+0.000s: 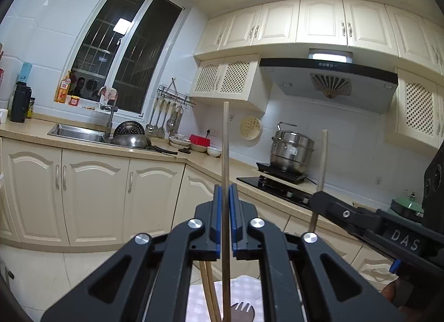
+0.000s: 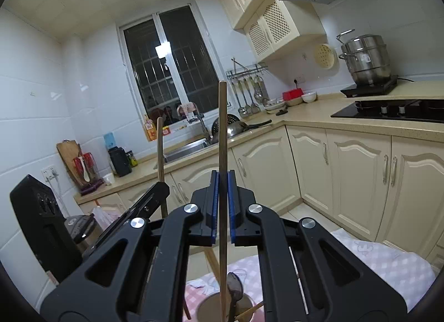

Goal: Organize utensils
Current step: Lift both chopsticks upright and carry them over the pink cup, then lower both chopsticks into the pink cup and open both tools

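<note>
My left gripper (image 1: 226,193) is shut on a thin pale chopstick (image 1: 226,133) that stands upright between its blue pads. My right gripper (image 2: 222,181) is shut on a second wooden chopstick (image 2: 222,127), also upright. Each gripper shows in the other's view: the right gripper (image 1: 319,197) with its chopstick (image 1: 323,155), and the left gripper (image 2: 163,186) with its chopstick (image 2: 159,150). Below the right gripper stands a round utensil holder (image 2: 206,304) on a pink checked cloth (image 2: 388,263). It holds a dark spoon (image 2: 234,286) and another chopstick (image 2: 251,311). A dark fork (image 1: 242,311) shows below the left gripper.
An L-shaped kitchen counter (image 2: 310,116) runs ahead with a sink (image 1: 75,131), a wok (image 1: 130,141), bowls (image 1: 213,151), a black hob (image 2: 394,111) and a steel steamer pot (image 1: 292,152). Ladles hang on a wall rack (image 1: 166,116). Cream cabinets (image 1: 94,197) stand below.
</note>
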A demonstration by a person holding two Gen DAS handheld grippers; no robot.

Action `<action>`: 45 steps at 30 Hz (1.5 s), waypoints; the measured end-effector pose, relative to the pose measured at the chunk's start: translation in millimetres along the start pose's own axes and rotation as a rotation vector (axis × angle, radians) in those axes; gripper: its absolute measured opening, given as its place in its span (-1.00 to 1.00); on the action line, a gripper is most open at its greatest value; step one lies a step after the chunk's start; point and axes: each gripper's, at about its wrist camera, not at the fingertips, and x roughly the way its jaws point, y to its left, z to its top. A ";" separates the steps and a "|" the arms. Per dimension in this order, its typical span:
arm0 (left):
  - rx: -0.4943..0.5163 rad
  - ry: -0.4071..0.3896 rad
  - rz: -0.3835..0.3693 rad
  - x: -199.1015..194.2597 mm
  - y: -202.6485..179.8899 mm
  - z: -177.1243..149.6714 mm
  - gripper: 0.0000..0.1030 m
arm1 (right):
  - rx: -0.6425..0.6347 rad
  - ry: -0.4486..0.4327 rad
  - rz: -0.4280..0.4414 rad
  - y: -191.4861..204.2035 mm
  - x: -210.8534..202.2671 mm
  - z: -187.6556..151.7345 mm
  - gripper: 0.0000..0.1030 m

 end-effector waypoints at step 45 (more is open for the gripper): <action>0.120 0.376 0.192 -84.5 7.1 -51.3 0.91 | 0.086 0.330 -0.235 -32.9 -83.0 -74.1 0.88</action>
